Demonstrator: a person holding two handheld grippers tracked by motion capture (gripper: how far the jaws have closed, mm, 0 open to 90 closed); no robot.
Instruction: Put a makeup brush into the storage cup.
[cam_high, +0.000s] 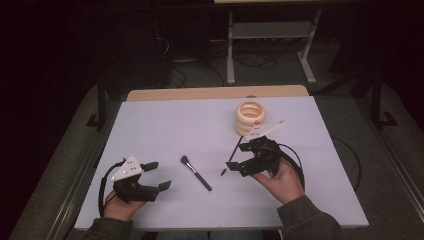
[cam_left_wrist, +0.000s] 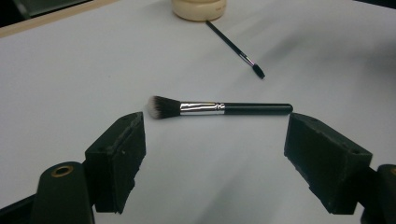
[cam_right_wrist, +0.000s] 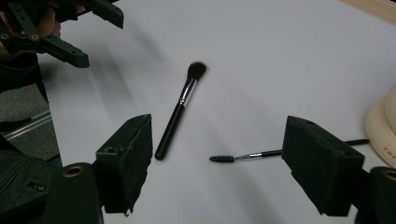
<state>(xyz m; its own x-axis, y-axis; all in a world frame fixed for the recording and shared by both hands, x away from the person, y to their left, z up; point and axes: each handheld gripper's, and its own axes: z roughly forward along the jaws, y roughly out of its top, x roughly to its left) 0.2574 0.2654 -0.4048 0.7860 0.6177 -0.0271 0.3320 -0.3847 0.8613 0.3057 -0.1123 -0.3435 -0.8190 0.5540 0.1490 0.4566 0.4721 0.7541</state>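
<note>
Our right gripper (cam_high: 239, 156) hovers with its jaws apart, nothing between them, above the thin spoolie brush (cam_right_wrist: 243, 157) lying just left of the cream ringed holder (cam_high: 250, 118). We risk pinching only its slim wand so it rolls or pivots away. Our left gripper (cam_high: 157, 175), jaws apart, faces the fluffy powder brush (cam_left_wrist: 219, 108) mid-table, black-handled with a silver ferrule.
</note>
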